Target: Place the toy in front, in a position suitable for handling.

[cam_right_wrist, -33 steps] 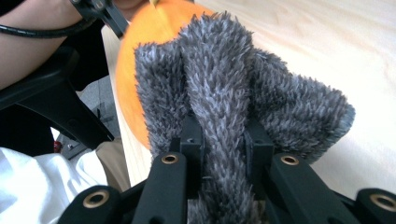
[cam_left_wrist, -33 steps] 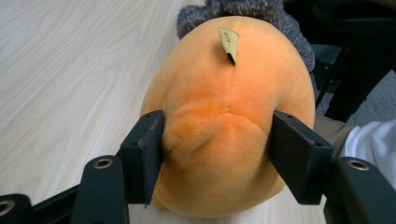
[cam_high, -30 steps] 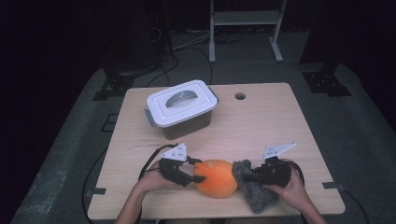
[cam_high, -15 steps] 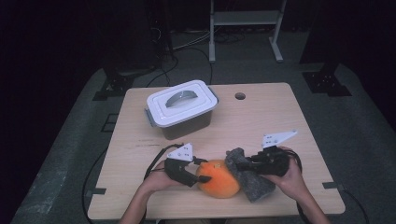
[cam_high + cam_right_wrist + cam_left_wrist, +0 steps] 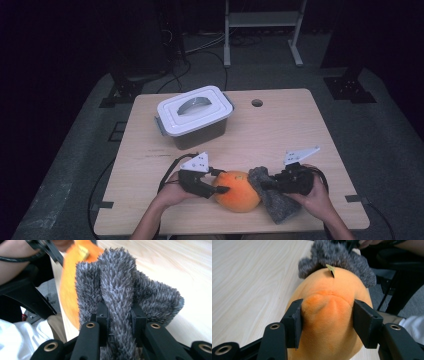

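left gripper [image 5: 328, 320] pinches orange plush [image 5: 332, 315]; right gripper [image 5: 119, 315] clamps grey cloth [image 5: 120, 285]

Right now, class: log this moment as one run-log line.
left gripper: jaws just closing, pinching orange plush | right gripper: shut on grey cloth | box: lidded, untouched

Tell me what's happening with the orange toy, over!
Left gripper jaws just closing, squeezing the orange plush toy. Right gripper clamped on the grey fuzzy cloth beside it. Lidded box stands behind, clear of both.
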`<action>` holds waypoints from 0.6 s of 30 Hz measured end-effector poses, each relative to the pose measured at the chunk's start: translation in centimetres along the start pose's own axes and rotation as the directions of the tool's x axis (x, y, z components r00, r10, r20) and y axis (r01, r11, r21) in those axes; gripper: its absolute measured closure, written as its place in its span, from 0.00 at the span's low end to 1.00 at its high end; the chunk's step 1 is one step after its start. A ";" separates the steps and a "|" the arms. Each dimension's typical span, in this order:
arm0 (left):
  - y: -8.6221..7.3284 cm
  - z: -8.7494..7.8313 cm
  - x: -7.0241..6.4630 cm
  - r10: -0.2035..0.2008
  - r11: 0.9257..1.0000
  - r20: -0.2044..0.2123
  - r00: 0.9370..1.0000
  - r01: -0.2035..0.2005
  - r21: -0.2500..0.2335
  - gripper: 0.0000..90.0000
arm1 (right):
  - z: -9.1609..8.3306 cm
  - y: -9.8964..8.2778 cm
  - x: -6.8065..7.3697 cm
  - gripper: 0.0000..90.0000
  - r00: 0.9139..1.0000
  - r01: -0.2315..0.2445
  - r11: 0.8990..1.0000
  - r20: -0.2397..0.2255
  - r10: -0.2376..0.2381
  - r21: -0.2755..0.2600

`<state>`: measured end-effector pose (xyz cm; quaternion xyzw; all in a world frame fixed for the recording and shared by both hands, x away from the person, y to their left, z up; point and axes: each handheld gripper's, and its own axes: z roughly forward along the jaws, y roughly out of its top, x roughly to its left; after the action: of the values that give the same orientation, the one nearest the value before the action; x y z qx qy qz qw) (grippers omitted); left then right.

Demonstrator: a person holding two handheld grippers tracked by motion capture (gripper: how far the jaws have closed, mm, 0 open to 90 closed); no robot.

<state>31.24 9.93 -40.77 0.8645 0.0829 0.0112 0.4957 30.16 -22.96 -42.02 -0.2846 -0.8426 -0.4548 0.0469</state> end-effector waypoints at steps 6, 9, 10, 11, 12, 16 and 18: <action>1.0 0.2 -0.6 0.020 1.000 -0.022 1.000 -0.021 -0.013 0.52 | -1.1 2.5 1.8 0.82 0.997 0.076 0.994 0.008 -0.076 -0.079; 1.4 0.3 -1.0 0.031 0.999 -0.025 0.999 -0.031 -0.021 0.52 | -0.5 4.6 3.5 0.82 0.990 0.144 0.986 0.004 -0.144 -0.083; 1.4 0.2 -1.1 0.034 0.999 -0.026 0.999 -0.035 -0.019 0.52 | -0.1 5.1 3.9 0.82 0.987 0.162 0.984 0.004 -0.162 -0.072; 1.4 0.2 -1.1 0.036 0.999 -0.027 0.999 -0.037 -0.016 0.52 | 0.5 5.4 4.2 0.82 0.984 0.176 0.983 0.014 -0.176 -0.049; 1.3 0.2 -1.1 0.033 0.999 -0.027 0.999 -0.033 -0.011 0.51 | 1.0 5.5 4.3 0.82 0.982 0.187 0.982 0.029 -0.187 -0.023; 0.6 0.5 -0.8 0.016 1.000 -0.004 1.000 -0.016 -0.019 0.38 | 1.8 4.5 3.7 0.82 0.986 0.167 0.986 0.017 -0.167 -0.013; 0.3 0.9 -0.5 0.003 1.000 -0.024 1.000 -0.002 0.007 0.20 | 1.5 4.0 3.3 0.82 0.988 0.152 0.988 0.016 -0.152 -0.019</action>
<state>30.85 8.91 -40.89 0.8661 0.0880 0.0221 0.4915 29.74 -18.60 -38.81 -0.2232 -0.8576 -0.4634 0.0033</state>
